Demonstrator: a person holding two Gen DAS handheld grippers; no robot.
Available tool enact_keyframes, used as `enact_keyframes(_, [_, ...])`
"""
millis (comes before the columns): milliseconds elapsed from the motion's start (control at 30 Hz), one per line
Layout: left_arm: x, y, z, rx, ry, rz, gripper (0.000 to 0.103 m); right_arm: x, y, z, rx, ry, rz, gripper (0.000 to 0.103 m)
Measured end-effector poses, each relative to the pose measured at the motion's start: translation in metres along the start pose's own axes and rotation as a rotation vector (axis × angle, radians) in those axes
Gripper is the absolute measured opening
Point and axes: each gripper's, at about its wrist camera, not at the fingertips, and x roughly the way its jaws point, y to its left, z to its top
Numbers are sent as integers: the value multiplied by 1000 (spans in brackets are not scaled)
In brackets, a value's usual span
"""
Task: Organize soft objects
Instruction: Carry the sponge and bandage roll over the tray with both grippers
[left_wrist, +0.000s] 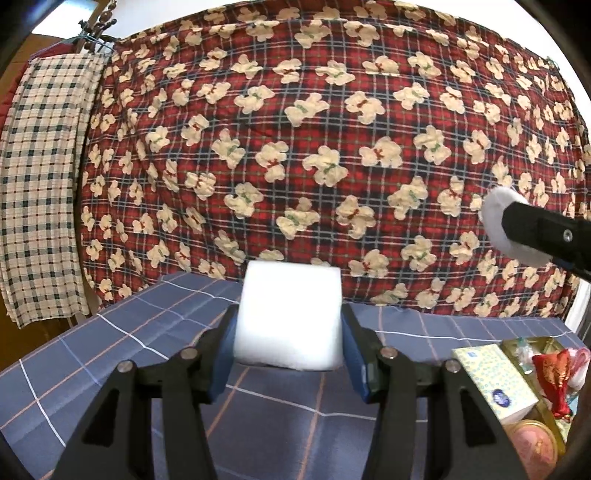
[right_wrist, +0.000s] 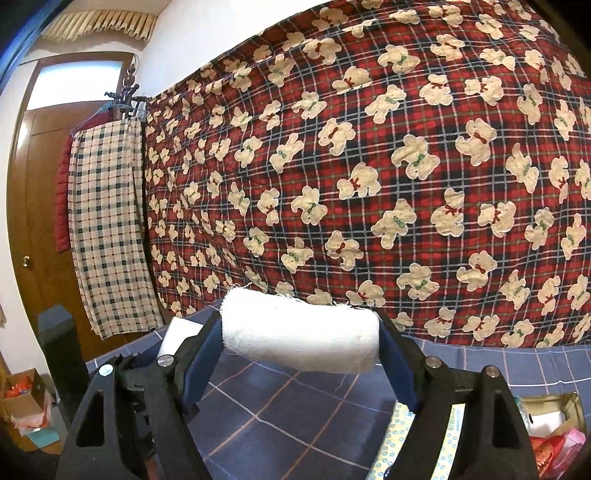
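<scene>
Left gripper (left_wrist: 288, 328): jaws clamped on a white foam block (left_wrist: 290, 314) above the blue checked table (left_wrist: 110, 354). Right gripper (right_wrist: 301, 339): jaws clamped endwise on a white gauze roll (right_wrist: 301, 328).

The foam block (left_wrist: 290, 317) is clamped between the 2 pads of the left gripper (left_wrist: 288, 354), above the tablecloth (left_wrist: 110, 354). Behind it, at 12 o'clock, the bear-print quilt (left_wrist: 295, 129) is hung. The checked cloth (left_wrist: 40, 184) is hung at 9 o'clock of the quilt. At 4 o'clock of the block, the tissue pack (left_wrist: 495, 380) is laid before the tin (left_wrist: 532, 345). The gauze roll (right_wrist: 301, 332) is held across the right gripper (right_wrist: 301, 354), endwise between its pads, at 2 o'clock of the block.
</scene>
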Motion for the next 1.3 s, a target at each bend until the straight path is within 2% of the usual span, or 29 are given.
enact_keyframes(267, [-8, -20, 8, 16, 43, -38, 52, -24, -11, 9, 9, -21, -17, 81])
enact_keyframes(767, [-35, -60, 28, 61, 58, -105, 52, -70, -29, 27, 30, -68, -40, 81])
enact_keyframes(1033, [-45, -85, 31, 95, 78, -149, 52, -97, -50, 27, 45, -77, -94, 81])
enact_keyframes(1300, [-57, -116, 28, 129, 94, -199, 52, -121, -83, 13, 74, -53, -159, 81])
